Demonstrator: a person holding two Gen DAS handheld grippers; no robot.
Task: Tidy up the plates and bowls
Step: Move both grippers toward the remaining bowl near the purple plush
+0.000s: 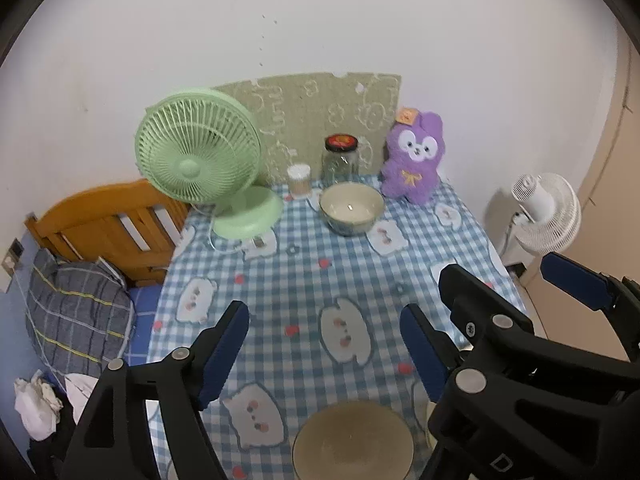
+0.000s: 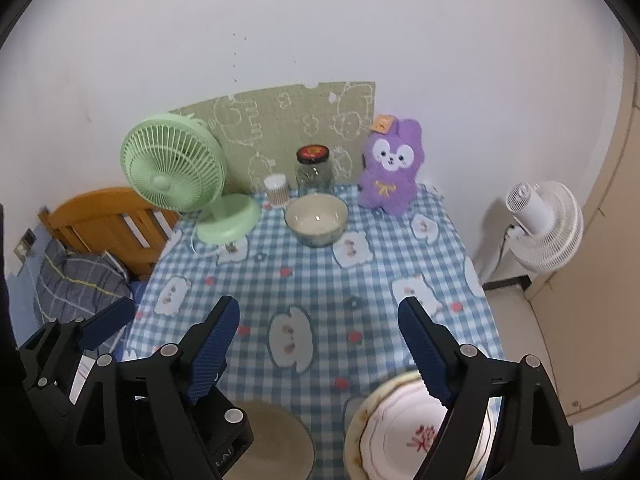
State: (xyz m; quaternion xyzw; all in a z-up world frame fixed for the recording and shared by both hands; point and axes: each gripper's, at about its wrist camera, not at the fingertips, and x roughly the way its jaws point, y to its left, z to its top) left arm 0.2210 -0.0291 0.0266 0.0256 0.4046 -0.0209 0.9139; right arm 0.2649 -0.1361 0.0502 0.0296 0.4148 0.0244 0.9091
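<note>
A pale bowl with a blue patterned outside (image 1: pixel 351 208) stands at the far middle of the checked table; it also shows in the right wrist view (image 2: pixel 317 219). A brownish bowl (image 1: pixel 353 442) sits at the near edge below my open, empty left gripper (image 1: pixel 324 344); it also shows in the right wrist view (image 2: pixel 276 436). A white plate with a red flower and gold rim (image 2: pixel 396 432) lies at the near right, under my open, empty right gripper (image 2: pixel 320 340). The right gripper also shows in the left wrist view (image 1: pixel 508 284).
At the far edge stand a green desk fan (image 1: pixel 200 160), a small swab jar (image 1: pixel 299 180), a glass jar with a black lid (image 1: pixel 340 160) and a purple plush toy (image 1: pixel 414 156). A wooden bed headboard (image 1: pixel 108 228) is left, a white fan (image 1: pixel 546 212) right.
</note>
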